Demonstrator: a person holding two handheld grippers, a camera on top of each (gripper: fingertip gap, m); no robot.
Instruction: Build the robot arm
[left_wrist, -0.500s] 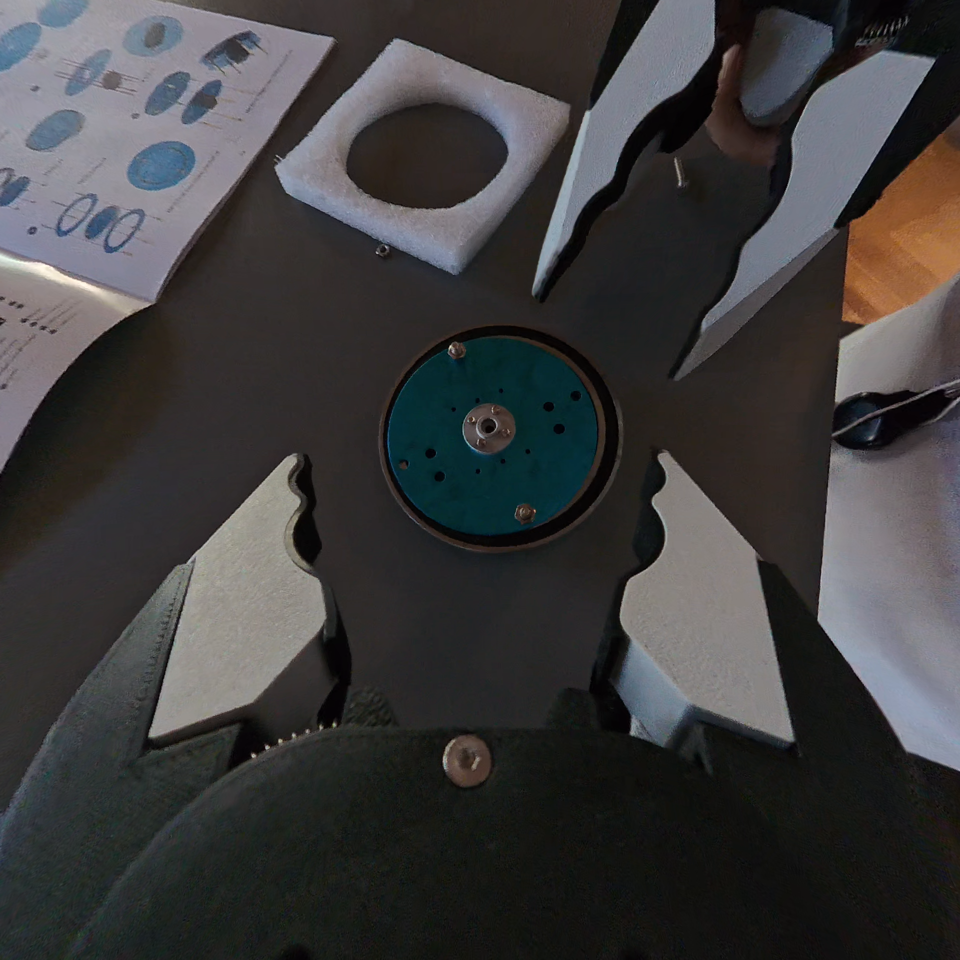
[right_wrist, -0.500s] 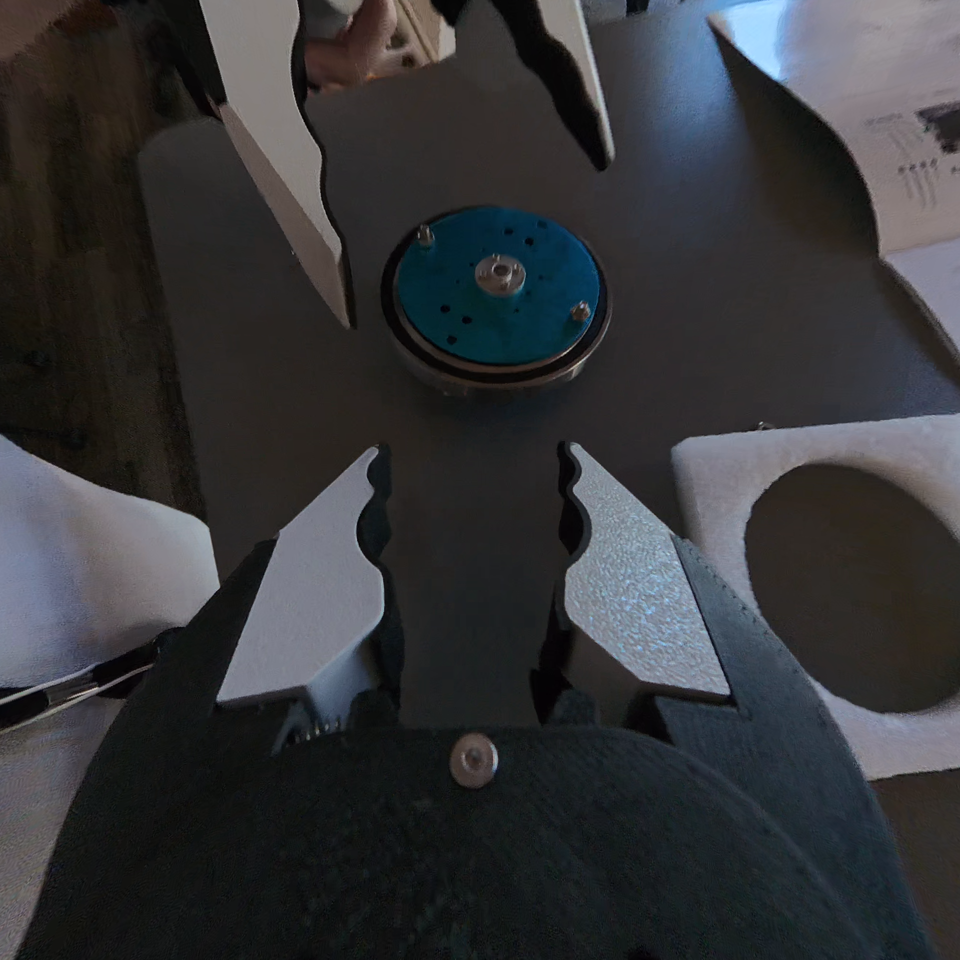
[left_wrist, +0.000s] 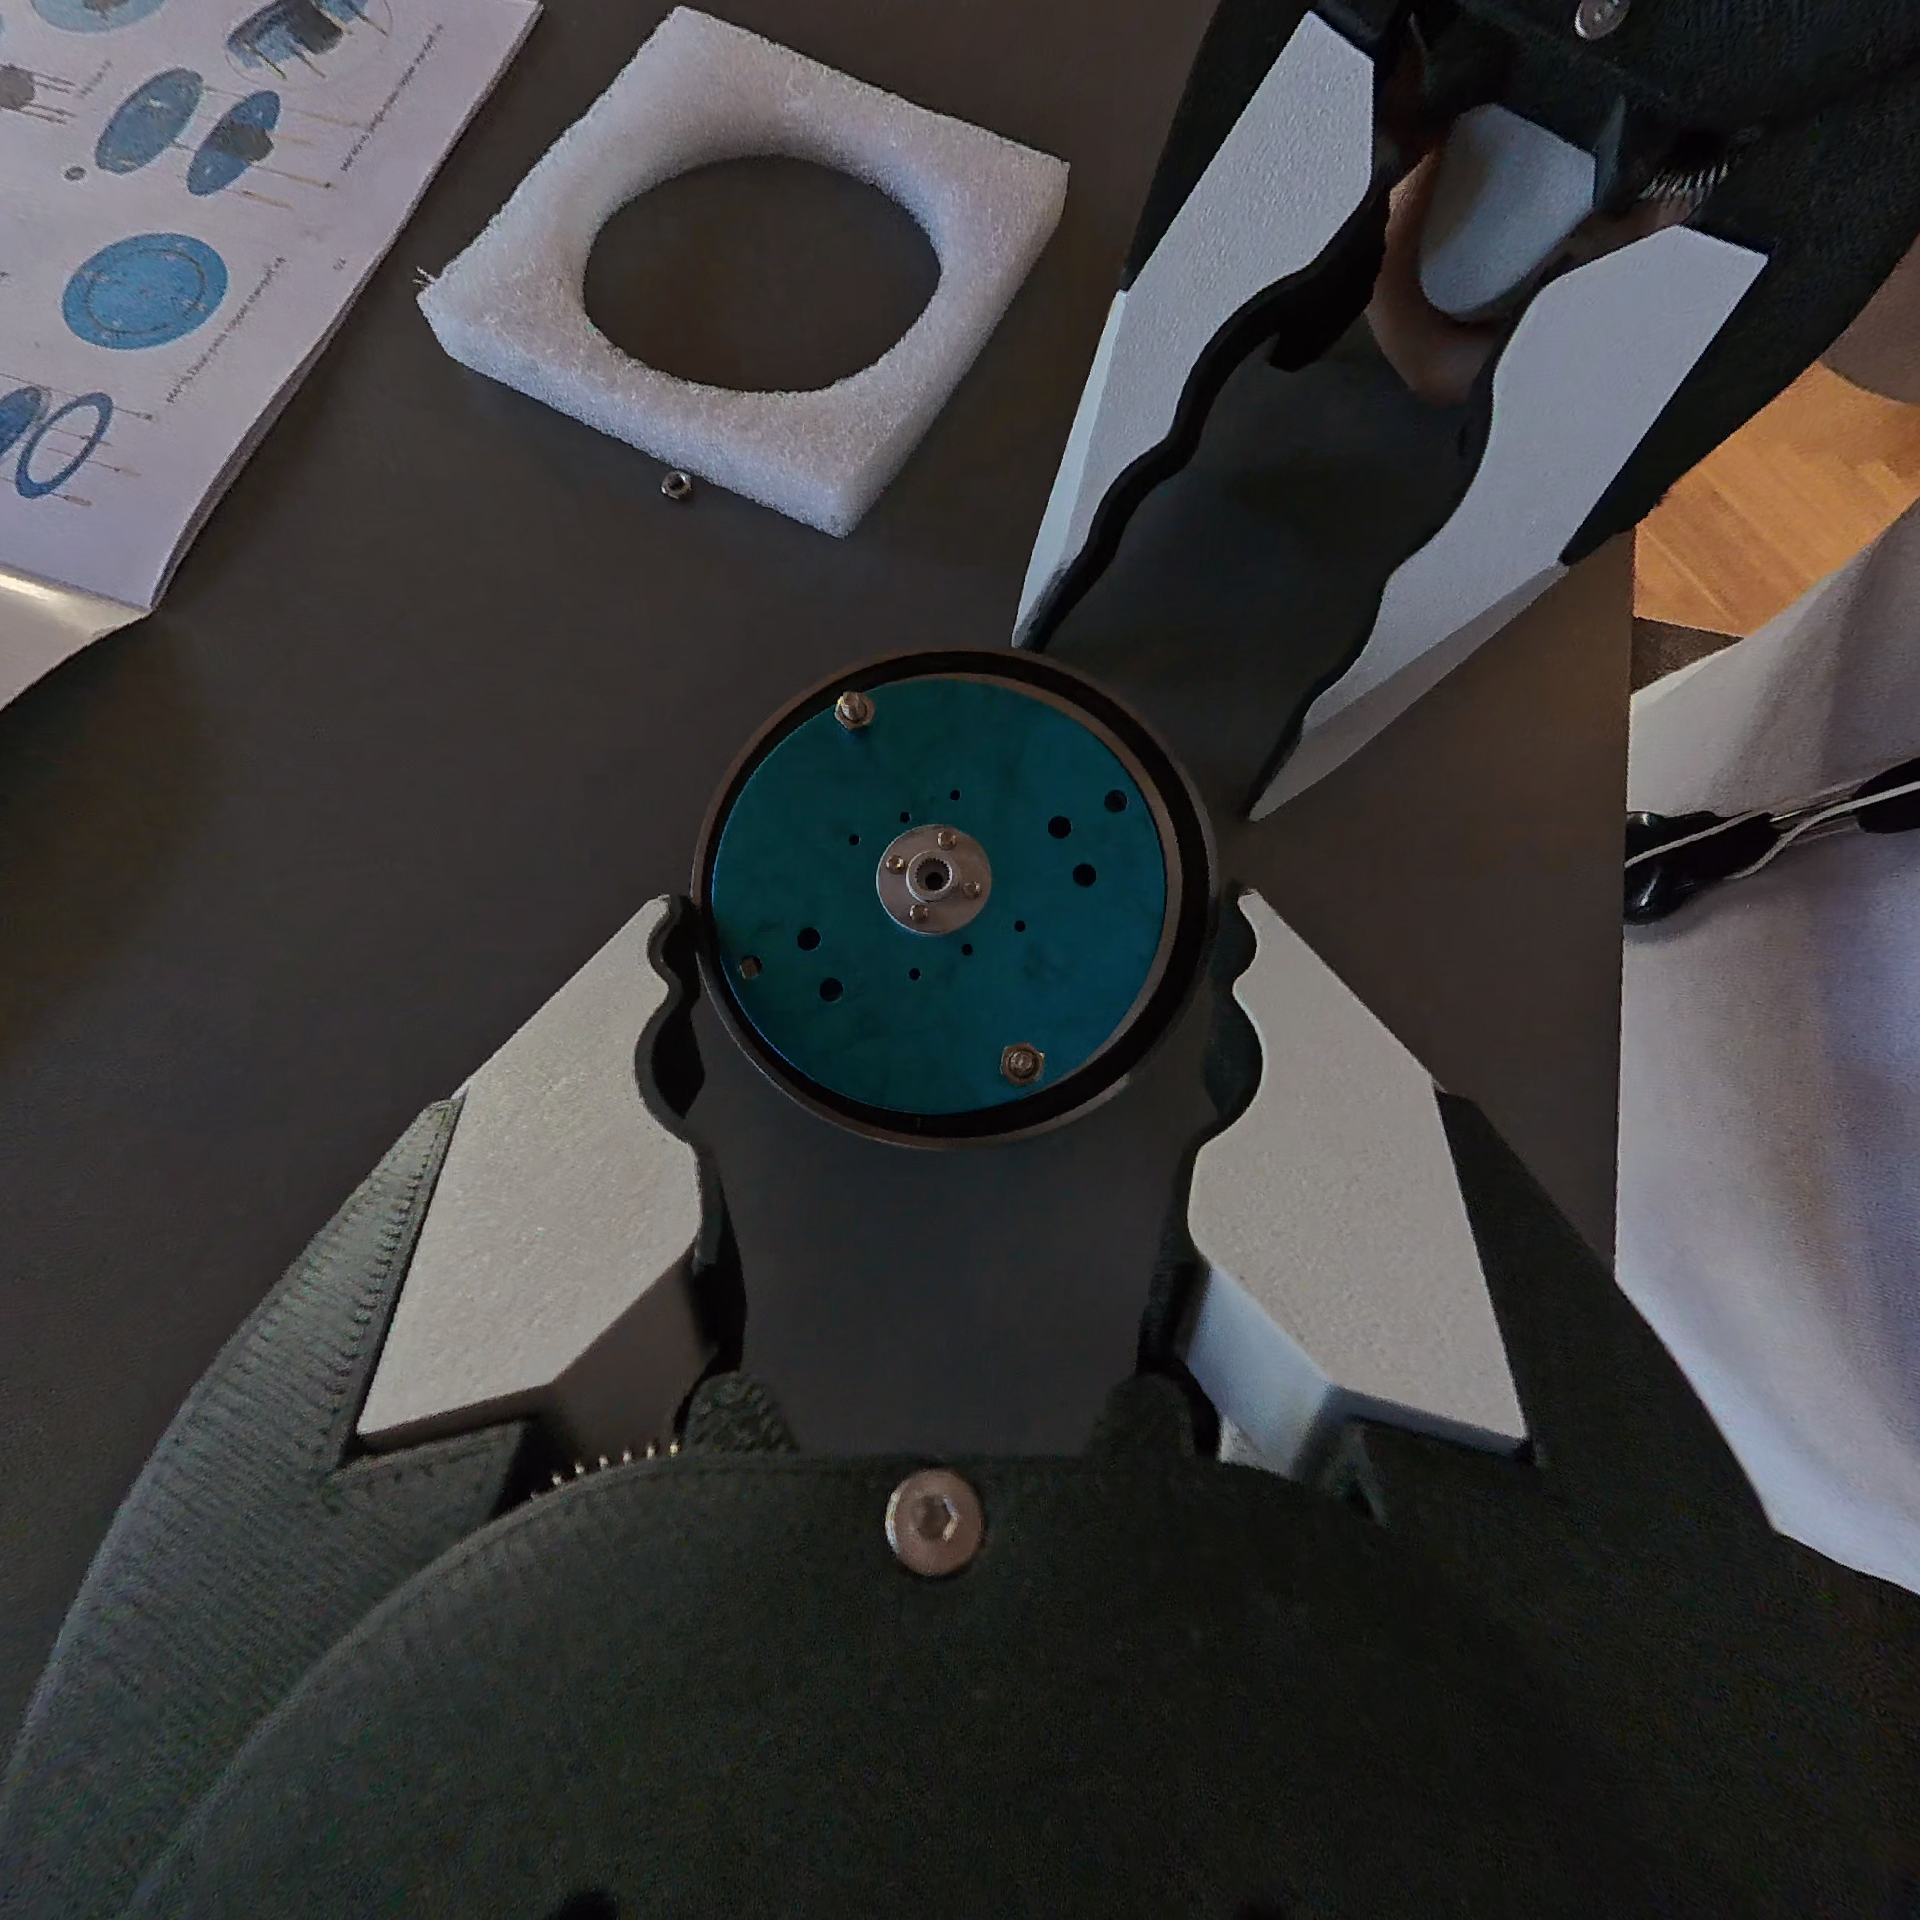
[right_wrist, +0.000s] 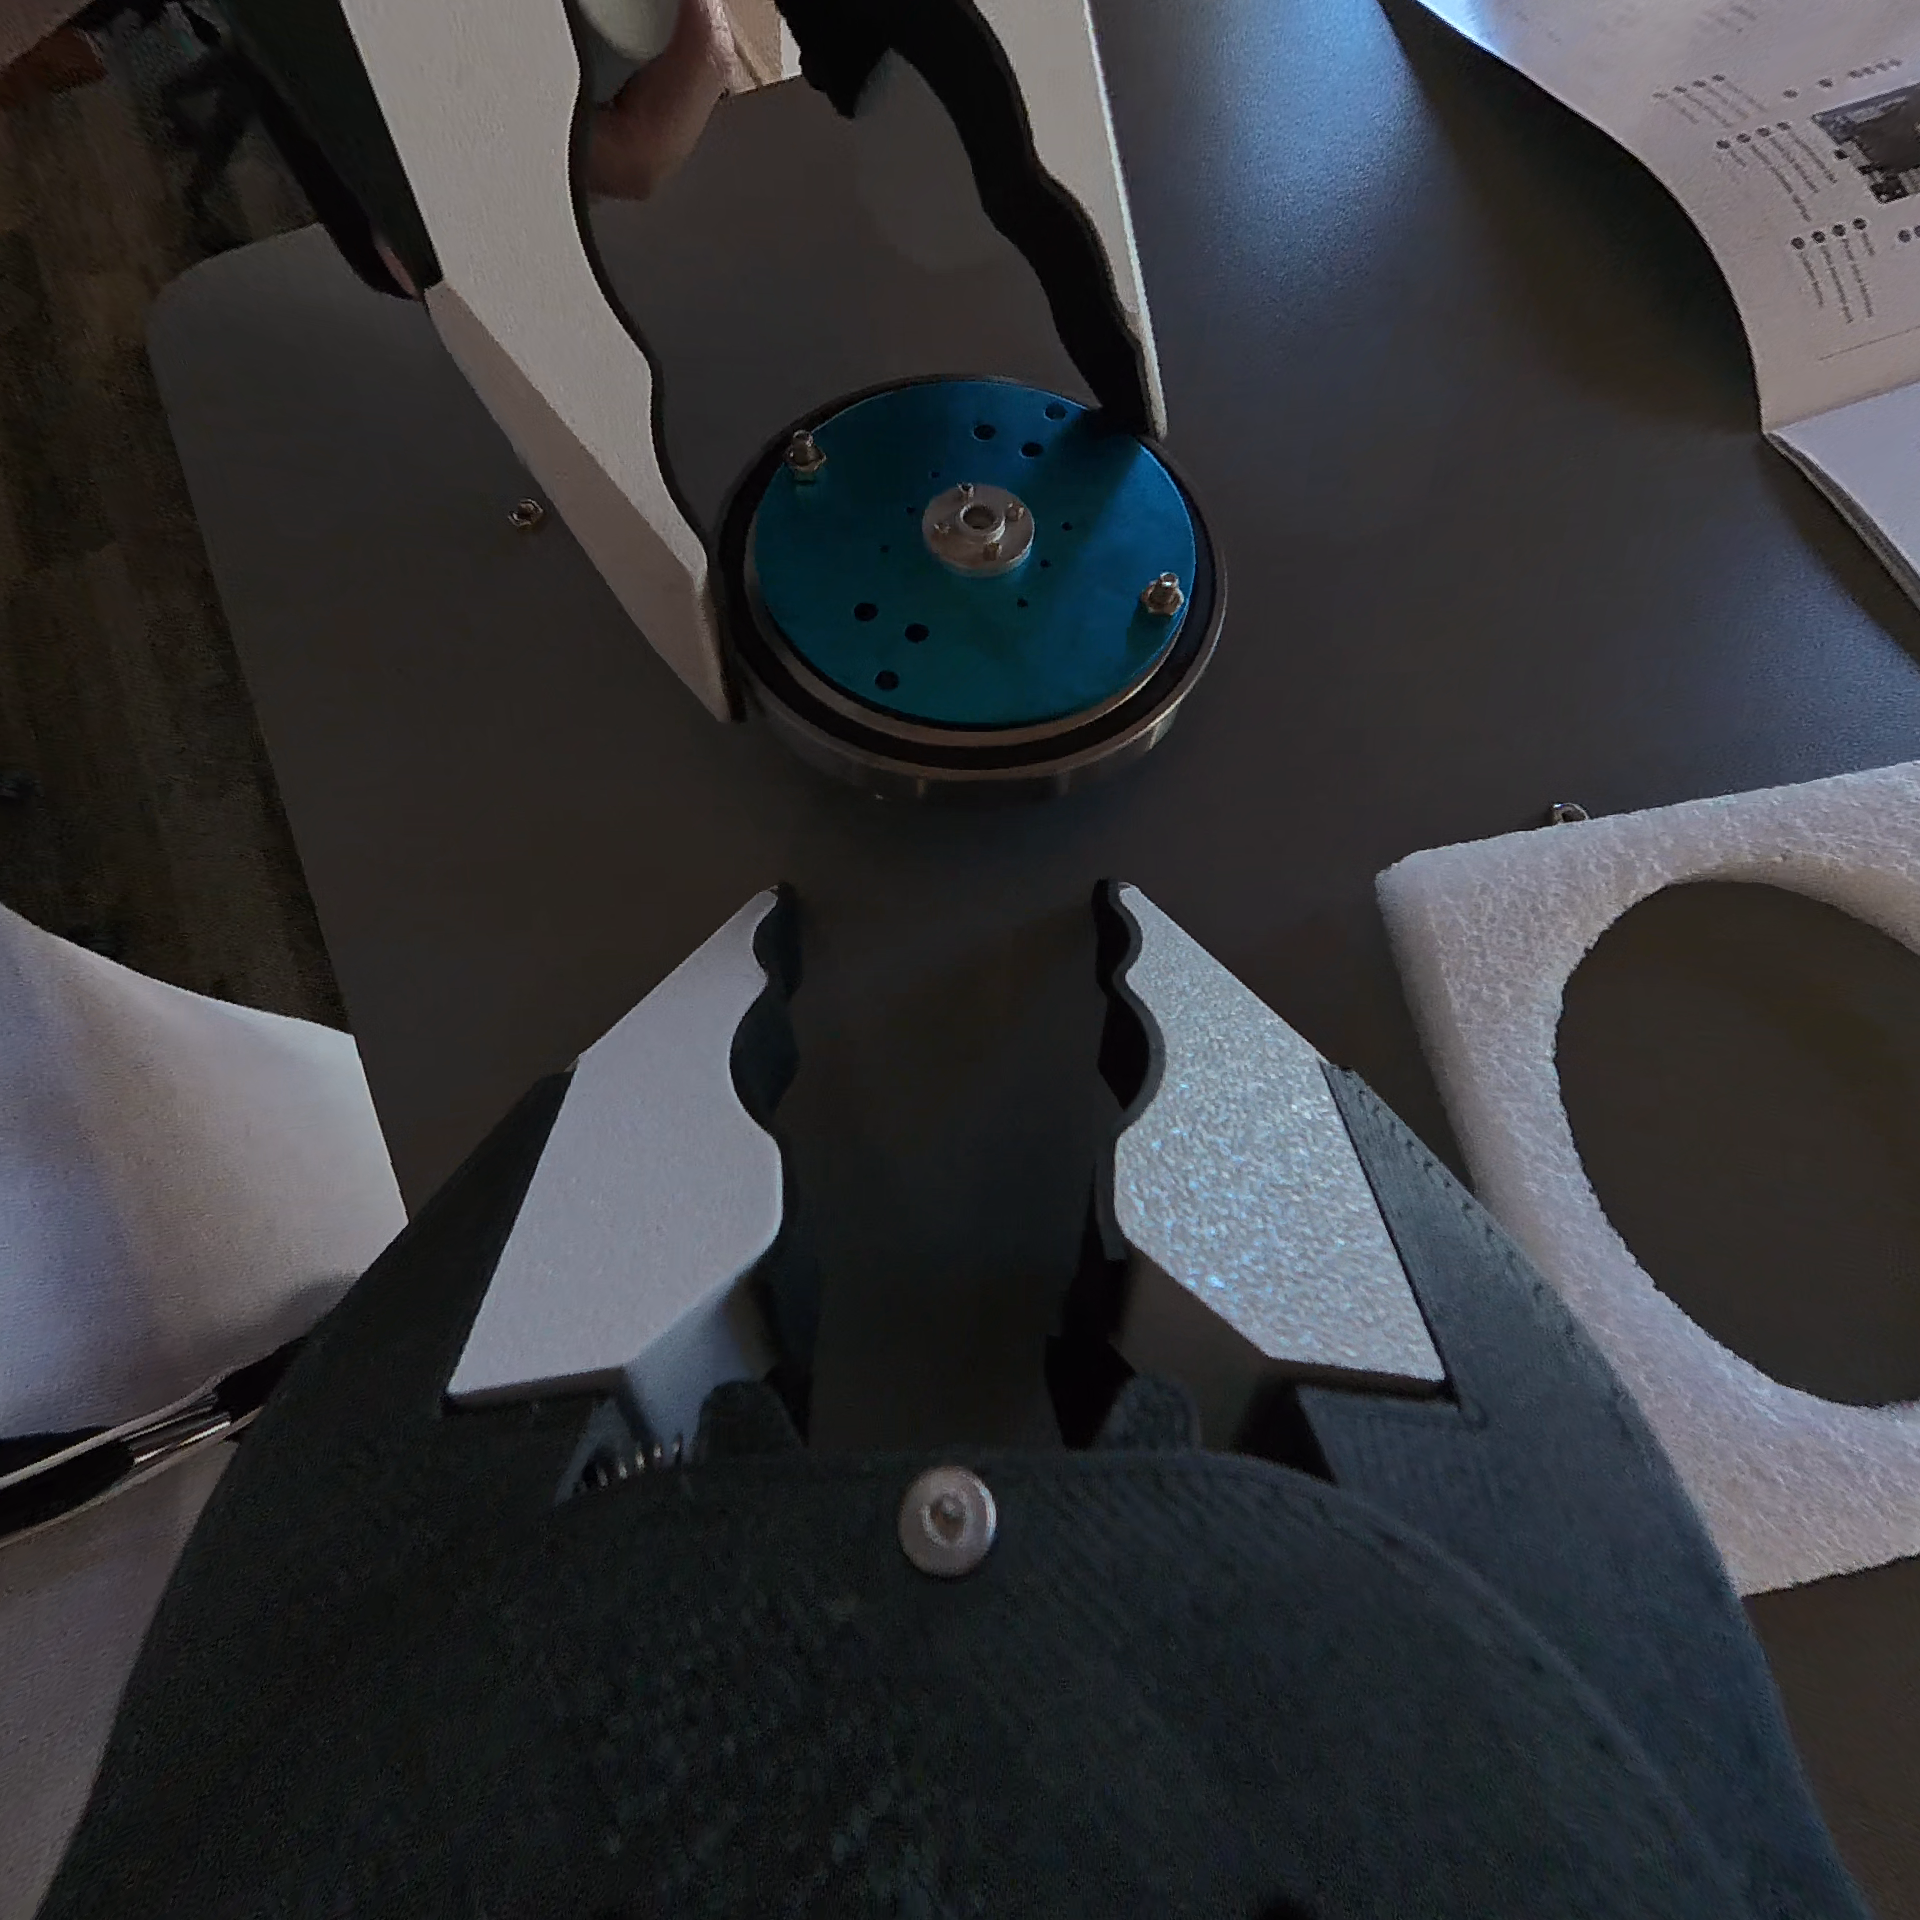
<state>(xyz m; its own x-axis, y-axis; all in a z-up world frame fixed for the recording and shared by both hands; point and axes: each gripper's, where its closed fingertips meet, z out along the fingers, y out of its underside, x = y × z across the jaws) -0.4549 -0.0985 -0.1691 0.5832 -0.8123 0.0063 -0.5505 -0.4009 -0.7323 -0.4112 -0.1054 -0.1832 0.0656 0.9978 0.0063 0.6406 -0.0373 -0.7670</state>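
Left gripper (left_wrist: 954, 914) spread wide, both fingertips (left_wrist: 665, 925) set at opposite sides of round blue disc assembly (left_wrist: 940, 894) on dark table (left_wrist: 364, 831); contact at rim cannot be told, nothing gripped. Right gripper (right_wrist: 940, 894) parted, empty, just short of the same disc, which is seen near table centre. Loose nut (left_wrist: 675, 482) lies beside white foam square (left_wrist: 748, 260) farther off. Printed booklet (left_wrist: 135, 260) with blue diagrams lies beyond, at table's far corner; print too small to be read.

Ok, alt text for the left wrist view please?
The open left gripper straddles a round metal housing with a blue perforated disc on a dark table. The open right gripper points in from beyond, with a white foam frame and booklet behind.
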